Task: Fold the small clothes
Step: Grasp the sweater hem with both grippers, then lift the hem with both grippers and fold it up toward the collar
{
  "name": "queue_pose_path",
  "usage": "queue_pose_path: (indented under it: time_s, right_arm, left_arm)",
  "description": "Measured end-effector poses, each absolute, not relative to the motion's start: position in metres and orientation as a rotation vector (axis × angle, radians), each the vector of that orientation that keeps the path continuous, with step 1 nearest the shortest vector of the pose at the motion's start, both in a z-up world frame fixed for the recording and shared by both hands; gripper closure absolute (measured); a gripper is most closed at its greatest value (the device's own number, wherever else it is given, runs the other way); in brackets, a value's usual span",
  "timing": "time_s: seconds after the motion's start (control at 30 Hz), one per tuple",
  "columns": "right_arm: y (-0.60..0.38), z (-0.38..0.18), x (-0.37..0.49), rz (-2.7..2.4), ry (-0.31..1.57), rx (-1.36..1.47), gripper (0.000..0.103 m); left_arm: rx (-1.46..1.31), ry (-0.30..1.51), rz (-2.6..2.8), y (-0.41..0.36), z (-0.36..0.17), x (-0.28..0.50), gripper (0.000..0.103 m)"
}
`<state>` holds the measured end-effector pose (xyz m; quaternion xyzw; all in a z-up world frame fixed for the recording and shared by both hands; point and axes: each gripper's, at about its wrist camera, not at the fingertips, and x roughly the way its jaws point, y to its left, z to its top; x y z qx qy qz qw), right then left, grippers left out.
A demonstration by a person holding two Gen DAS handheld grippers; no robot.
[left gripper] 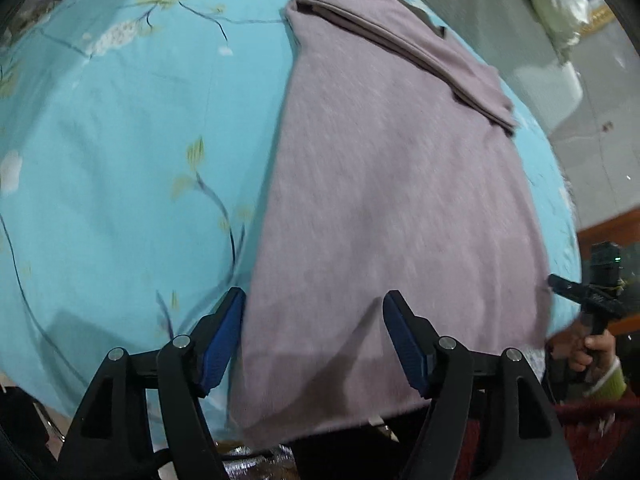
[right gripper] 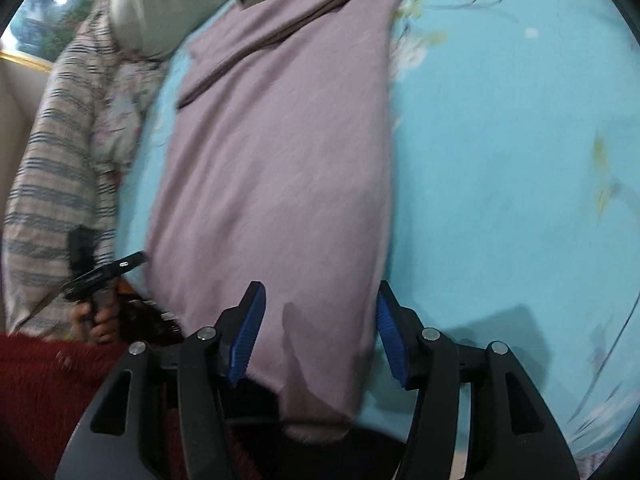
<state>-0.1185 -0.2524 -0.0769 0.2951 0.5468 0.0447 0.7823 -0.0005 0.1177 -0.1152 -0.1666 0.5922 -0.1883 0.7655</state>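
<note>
Item: mauve garment [left gripper: 392, 208], lying flat on blue floral bedsheet [left gripper: 120, 152], near hem at bed's near edge.
Done, as judged: sides brought in to long narrow strip; sleeve laid across far end.
Left: lengthwise folds, hem toward collar.
Left gripper [left gripper: 314, 336]: fingers spread, nothing pinched, above near-left hem corner.
Right gripper [right gripper: 320, 328]: fingers spread, empty, above near-right hem.

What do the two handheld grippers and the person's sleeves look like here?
Both the left gripper and right gripper have black angular frames with silver pivot bolts and ribbed blue pads on the fingers. One cuff looks yellow-green.
</note>
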Motion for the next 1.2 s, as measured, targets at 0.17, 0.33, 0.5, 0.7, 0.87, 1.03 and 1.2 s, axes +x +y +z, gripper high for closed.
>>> queue_pose_path:
  time_s: [0.17,0.33,0.5,0.7,0.87,1.03,1.2]
  right_arm:
    - [-0.249,-0.089,-0.131,0.183,1.134,0.742,0.046]
    - [-0.264,-0.095,-0.146,0.175,1.09,0.855,0.055]
    - [-0.284,-0.097,-0.165,0.14,1.036,0.976,0.056]
    - [-0.268,-0.1,-0.152,0.207,1.053,0.949,0.056]
    - [-0.269,-0.105,-0.163,0.215,1.012,1.013,0.056]
    - [-0.269,-0.101,-0.16,0.156,1.007,0.972,0.072]
    - [-0.269,-0.088,-0.158,0.151,0.997,0.944,0.095]
  left_arm:
    - [-0.414,1.315,-0.5,0.125,-0.117,-0.025,0.034]
    - [-0.426,1.326,-0.53,0.128,-0.117,-0.029,0.042]
    - [-0.463,1.325,-0.547,0.135,-0.119,-0.027,0.043]
    - [-0.468,1.323,-0.562,0.136,-0.123,-0.025,0.044]
    - [-0.42,1.341,-0.587,0.132,-0.121,-0.024,0.05]
    - [-0.44,1.349,-0.564,0.136,-0.125,-0.024,0.072]
    - [-0.391,1.335,-0.56,0.132,-0.123,-0.025,0.096]
